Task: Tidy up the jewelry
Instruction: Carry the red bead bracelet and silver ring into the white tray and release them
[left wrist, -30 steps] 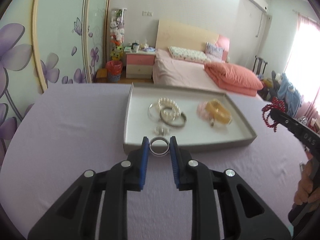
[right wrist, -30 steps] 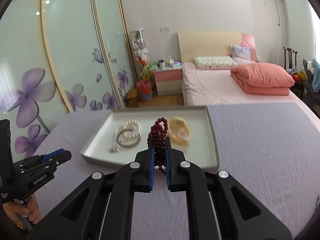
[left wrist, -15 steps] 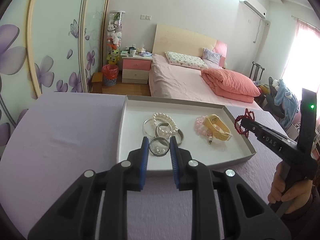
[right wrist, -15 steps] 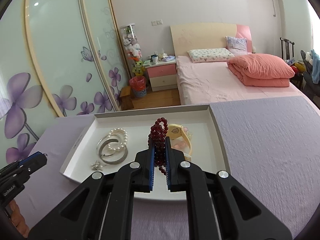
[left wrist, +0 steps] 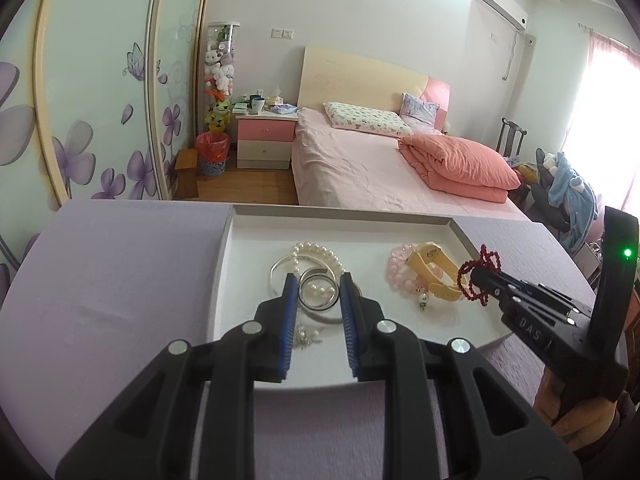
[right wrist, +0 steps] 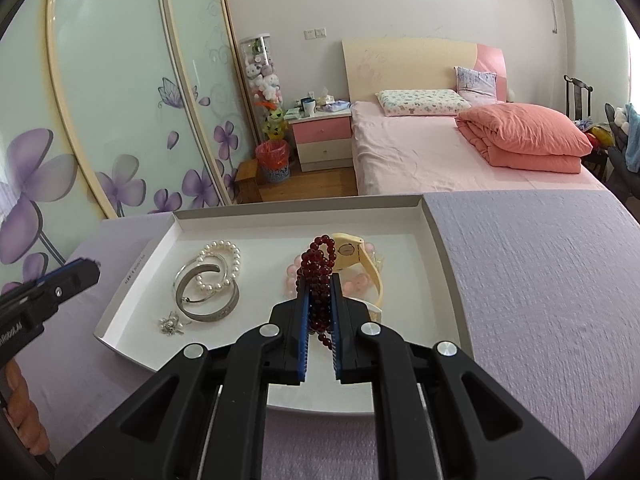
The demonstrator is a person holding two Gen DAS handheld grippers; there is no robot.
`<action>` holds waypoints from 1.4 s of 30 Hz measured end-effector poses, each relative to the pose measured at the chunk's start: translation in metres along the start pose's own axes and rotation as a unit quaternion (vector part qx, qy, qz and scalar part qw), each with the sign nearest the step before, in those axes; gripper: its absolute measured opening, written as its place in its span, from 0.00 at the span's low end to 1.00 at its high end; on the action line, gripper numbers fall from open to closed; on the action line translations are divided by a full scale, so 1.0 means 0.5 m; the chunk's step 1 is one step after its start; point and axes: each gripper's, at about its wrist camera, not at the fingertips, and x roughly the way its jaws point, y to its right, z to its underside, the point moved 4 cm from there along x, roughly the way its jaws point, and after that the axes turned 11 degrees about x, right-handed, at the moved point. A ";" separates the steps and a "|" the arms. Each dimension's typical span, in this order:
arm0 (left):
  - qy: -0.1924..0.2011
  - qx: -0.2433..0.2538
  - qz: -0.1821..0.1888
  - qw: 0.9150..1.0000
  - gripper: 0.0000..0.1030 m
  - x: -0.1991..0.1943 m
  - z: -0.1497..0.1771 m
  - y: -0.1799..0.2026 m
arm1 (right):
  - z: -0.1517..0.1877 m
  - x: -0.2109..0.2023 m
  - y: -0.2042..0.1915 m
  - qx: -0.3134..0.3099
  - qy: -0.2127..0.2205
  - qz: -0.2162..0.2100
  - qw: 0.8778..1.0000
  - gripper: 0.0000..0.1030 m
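A person stands at a table covered in a lilac cloth, holding a two-finger tool in each hand. A shallow white tray lies on the cloth in front of them, with a bedroom beyond.

The left gripper is clamped on a silver ring-shaped bangle, its blue pads pressing on either side so the loop stands upright between them. It hangs over the near left part of the tray, probably so the bangle can be set down beside the other silver pieces.

The right gripper is closed tight on a dark red bead bracelet, pinched flat so the loop sticks up past the fingertips. It hovers over the right half of the tray, just above the pink and yellow pieces, which suggests the beads are meant to join that group.

Inside the tray, on the left, lie a pearl bracelet, overlapping silver bangles and, nearest, a small silver trinket. On the right lie a pink bead bracelet and a pale yellow watch, touching each other. The two groups are well apart, with bare tray floor between them.
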 end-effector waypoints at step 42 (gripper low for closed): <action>-0.043 0.006 0.024 0.999 0.56 0.149 0.012 0.058 | 0.039 0.017 0.052 0.005 -0.018 0.021 1.000 0.64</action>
